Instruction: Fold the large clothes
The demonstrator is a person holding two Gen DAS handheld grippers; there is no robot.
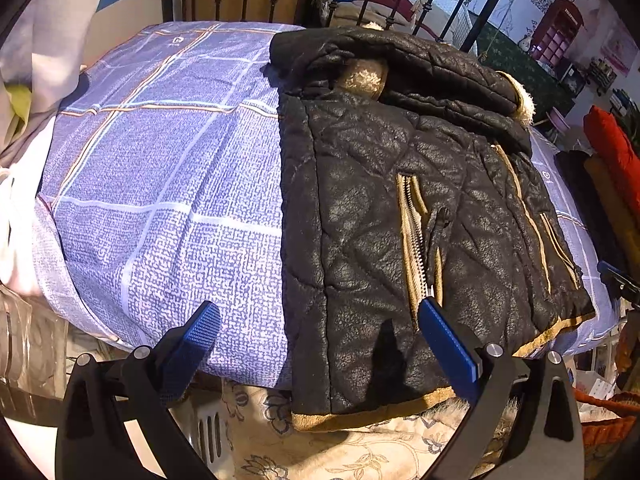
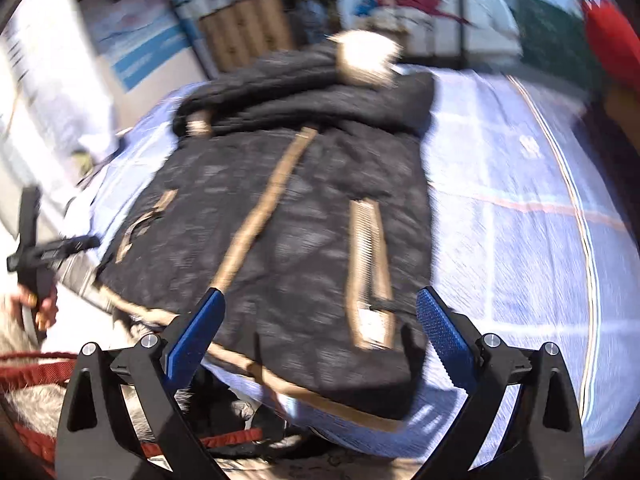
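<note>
A black quilted jacket (image 1: 380,208) with tan trim, zip pockets and a fur-edged hood lies flat on a blue checked bedsheet (image 1: 160,184). One sleeve with a fleecy cuff (image 1: 362,76) is laid across its upper part. My left gripper (image 1: 318,312) is open above the jacket's near left hem, its pads touching nothing. In the blurred right wrist view, my right gripper (image 2: 320,296) is open over the jacket (image 2: 300,208) near its lower hem, with nothing held. A hand holding the left gripper (image 2: 36,248) shows at the left edge there.
A dark metal bed frame (image 1: 440,4) stands behind the bed. Red and brown clothes (image 1: 612,152) are stacked at the right. Floral fabric (image 1: 360,452) and a red-rimmed basket (image 2: 36,364) with grey fur sit below the bed's near edge. Pale cloth (image 1: 24,80) is heaped at the left.
</note>
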